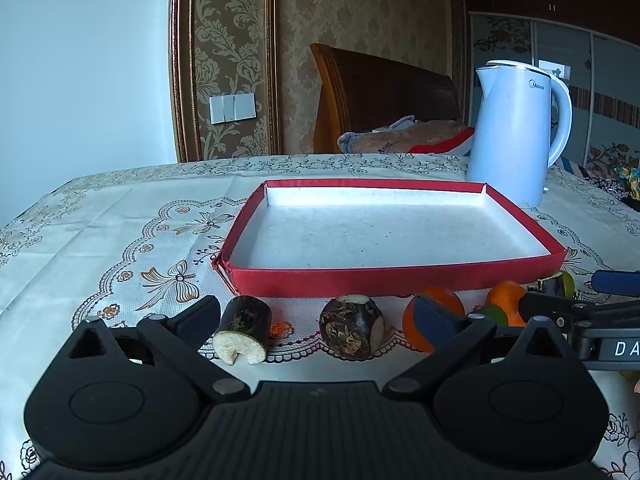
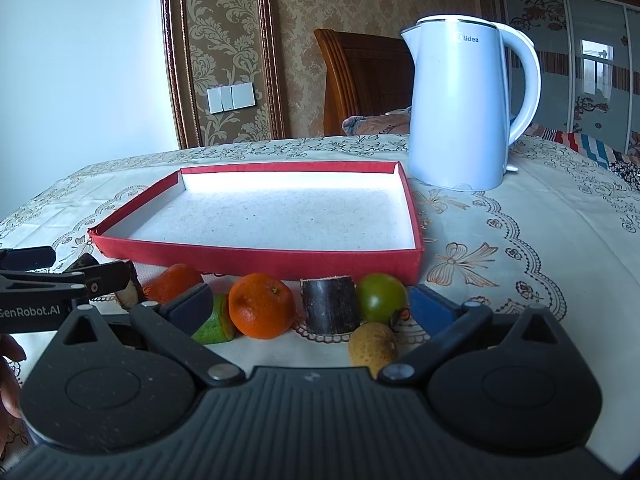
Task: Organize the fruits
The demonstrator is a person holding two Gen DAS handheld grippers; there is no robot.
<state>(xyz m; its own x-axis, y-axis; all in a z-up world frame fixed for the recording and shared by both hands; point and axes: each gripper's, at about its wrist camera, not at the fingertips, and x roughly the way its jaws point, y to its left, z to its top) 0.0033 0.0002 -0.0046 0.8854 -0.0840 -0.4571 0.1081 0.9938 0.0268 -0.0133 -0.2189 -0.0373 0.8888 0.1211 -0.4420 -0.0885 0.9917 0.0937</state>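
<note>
In the left wrist view the right gripper [image 1: 560,300] runs off the right edge, its label cut to "DA"; its finger covers part of the far orange [image 1: 505,298] and most of a green fruit [image 1: 495,314]; the near orange [image 1: 434,318] is half behind the left gripper's blue pad [image 1: 434,316]; in the right wrist view the yellowish fruit [image 2: 372,346] is cut below by the gripper body; a hand [image 2: 10,380] shows only as a sliver at the left edge.

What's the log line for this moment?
tray: no fruit inside | fruit row: in front of tray | left gripper: open, nothing held | right gripper: open, nothing held
</note>
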